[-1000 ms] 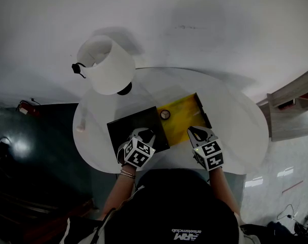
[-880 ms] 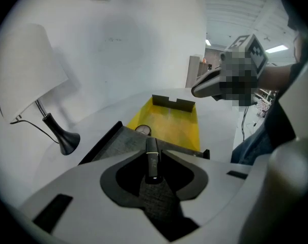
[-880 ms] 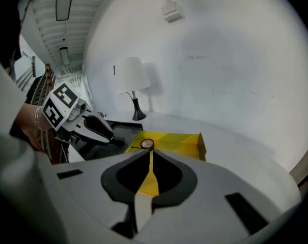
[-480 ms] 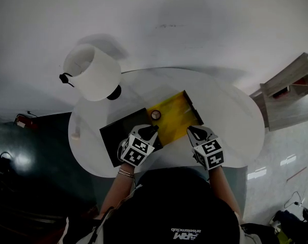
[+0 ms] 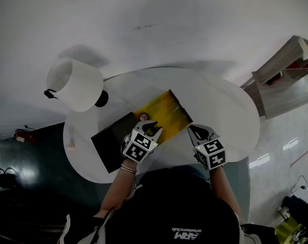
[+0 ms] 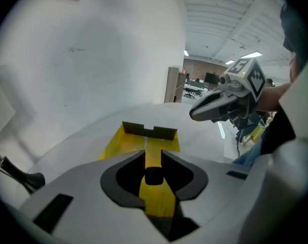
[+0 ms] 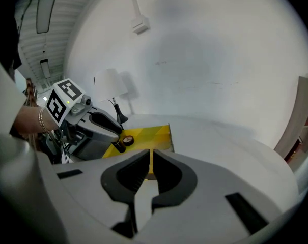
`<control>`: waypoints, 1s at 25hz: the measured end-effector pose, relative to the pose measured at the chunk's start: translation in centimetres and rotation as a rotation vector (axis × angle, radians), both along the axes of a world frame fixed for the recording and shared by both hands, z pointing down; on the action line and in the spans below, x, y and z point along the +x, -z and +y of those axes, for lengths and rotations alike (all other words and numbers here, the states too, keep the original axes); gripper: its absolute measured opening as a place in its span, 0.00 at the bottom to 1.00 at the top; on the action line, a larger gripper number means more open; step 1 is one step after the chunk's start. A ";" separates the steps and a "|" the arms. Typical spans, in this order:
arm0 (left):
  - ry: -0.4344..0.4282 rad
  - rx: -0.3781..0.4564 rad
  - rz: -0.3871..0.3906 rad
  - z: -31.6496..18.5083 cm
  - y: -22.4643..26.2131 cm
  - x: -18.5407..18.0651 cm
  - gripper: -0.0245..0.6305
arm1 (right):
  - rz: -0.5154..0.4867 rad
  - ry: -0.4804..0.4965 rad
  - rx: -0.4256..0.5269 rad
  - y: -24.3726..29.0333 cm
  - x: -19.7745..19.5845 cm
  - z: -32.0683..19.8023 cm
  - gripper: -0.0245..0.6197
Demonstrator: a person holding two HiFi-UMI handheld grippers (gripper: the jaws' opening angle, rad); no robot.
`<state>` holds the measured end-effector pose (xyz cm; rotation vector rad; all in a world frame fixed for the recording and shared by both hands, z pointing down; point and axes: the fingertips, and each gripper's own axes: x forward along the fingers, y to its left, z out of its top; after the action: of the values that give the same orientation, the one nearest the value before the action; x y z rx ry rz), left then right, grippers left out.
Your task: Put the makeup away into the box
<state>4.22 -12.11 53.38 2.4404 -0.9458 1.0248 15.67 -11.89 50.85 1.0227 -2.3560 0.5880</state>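
Note:
An open box with a yellow lining (image 5: 170, 110) lies on the round white table (image 5: 220, 111), its black lid (image 5: 110, 139) flat to the left. A small round compact (image 5: 143, 117) sits in the box at the lid-side corner. My left gripper (image 5: 150, 127) hovers over the yellow lining, shut on a small black makeup item (image 6: 154, 176). The right gripper view shows that item (image 7: 118, 146) under the left fingertips, right beside the compact (image 7: 128, 141). My right gripper (image 5: 198, 131) is shut and empty above the table just right of the box (image 7: 149, 133).
A lamp with a white shade (image 5: 75, 84) and a black base (image 5: 101, 98) stands at the table's far left. The table's near edge runs just in front of both grippers. A wooden shelf unit (image 5: 281, 78) stands off to the right on the floor.
My left gripper has moved right, from above the black lid to above the yellow lining, still gripping the black item. The right gripper shifted a little. The compact stayed in the box.

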 end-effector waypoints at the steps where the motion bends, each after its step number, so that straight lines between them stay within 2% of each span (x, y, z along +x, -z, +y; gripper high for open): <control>1: -0.009 -0.001 0.003 -0.3 -0.1 0.5 0.20 | 0.002 0.000 -0.006 -0.1 0.3 0.0 0.10; 16: -0.057 -0.029 0.019 -3.7 -2.4 5.6 0.20 | -0.006 0.010 -0.053 -1.6 2.8 -1.5 0.10; 25: -0.032 -0.049 0.138 -5.7 -2.5 9.2 0.20 | -0.012 0.024 -0.081 -2.3 4.1 -2.5 0.10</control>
<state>13.39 -17.84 55.89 2.4574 -0.8292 0.8669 19.79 -14.41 53.20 0.9562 -2.3314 0.6759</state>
